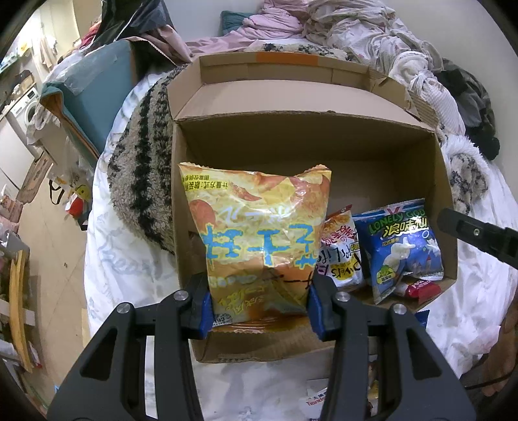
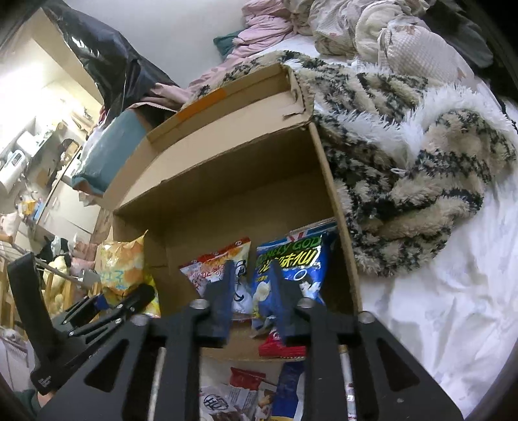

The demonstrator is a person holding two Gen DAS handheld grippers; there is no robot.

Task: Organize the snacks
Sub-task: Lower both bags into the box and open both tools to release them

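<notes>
My left gripper (image 1: pixel 259 307) is shut on a yellow chip bag (image 1: pixel 259 233) and holds it upright over the left part of an open cardboard box (image 1: pixel 304 142). The bag also shows in the right wrist view (image 2: pixel 121 265), with the left gripper (image 2: pixel 106 302) below it. In the box lie a blue Lonely God bag (image 1: pixel 403 246), a white and orange snack bag (image 1: pixel 340 246) and a red packet (image 1: pixel 417 288). My right gripper (image 2: pixel 251 268) is open and empty, just above the blue bag (image 2: pixel 291 268) and the white and orange bag (image 2: pixel 217 262). Its finger shows in the left wrist view (image 1: pixel 479 234).
The box sits on a white bed sheet (image 2: pixel 437 307). A fuzzy striped blanket (image 2: pixel 404 162) lies against its right side and behind it. Several loose snack packets (image 2: pixel 252 392) lie on the sheet in front of the box. Crumpled clothes (image 1: pixel 323 22) pile at the back.
</notes>
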